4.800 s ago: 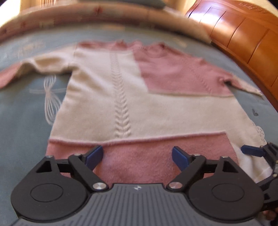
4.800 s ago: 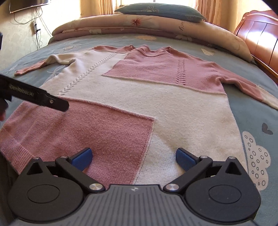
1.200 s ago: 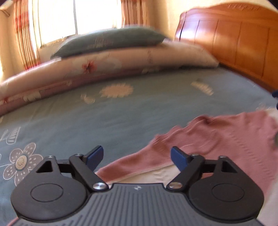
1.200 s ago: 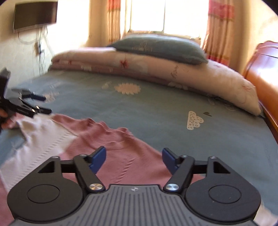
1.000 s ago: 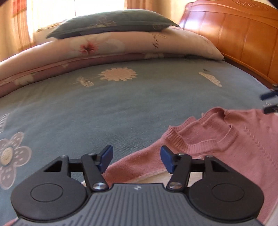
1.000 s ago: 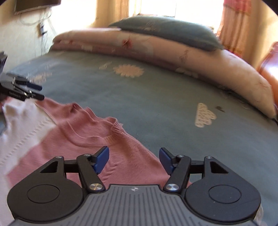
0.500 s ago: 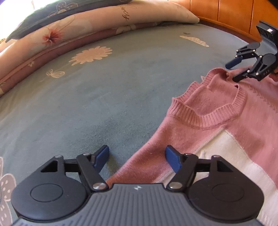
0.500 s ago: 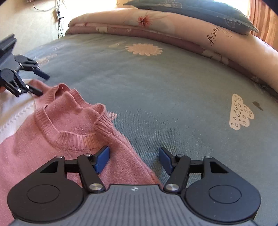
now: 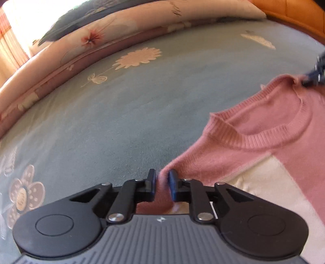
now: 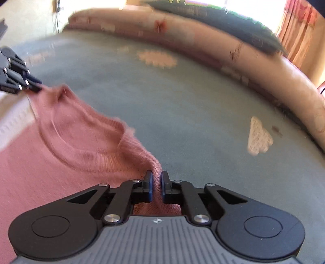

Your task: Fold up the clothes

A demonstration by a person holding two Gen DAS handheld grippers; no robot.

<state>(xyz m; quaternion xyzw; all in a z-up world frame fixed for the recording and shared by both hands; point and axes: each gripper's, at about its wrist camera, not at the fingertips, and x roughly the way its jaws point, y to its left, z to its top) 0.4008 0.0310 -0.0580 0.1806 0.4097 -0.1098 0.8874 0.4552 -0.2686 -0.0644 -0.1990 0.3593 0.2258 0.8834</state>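
On the blue-grey bed [image 9: 126, 113], a pink and cream sweater [image 9: 270, 130] lies with its ribbed neckline toward the long floral bolster [image 9: 126, 34] at the far edge. The left gripper [image 9: 162, 180] has just been closing its fingers, and they now pinch a fold of pink knit at the shoulder on one side of the neckline, the cloth bunched between the blue pads. The right gripper [image 10: 156, 181] has likewise just been closing and pinches the pink shoulder edge on the other side of the collar, the knit rising in a small ridge between its pads. Each gripper shows at the margin of the other's view, touching the sweater. A dark pillow [image 10: 223, 22] rests on the bolster, and an orange wooden headboard [image 9: 300, 12] stands at the bed's far right corner.
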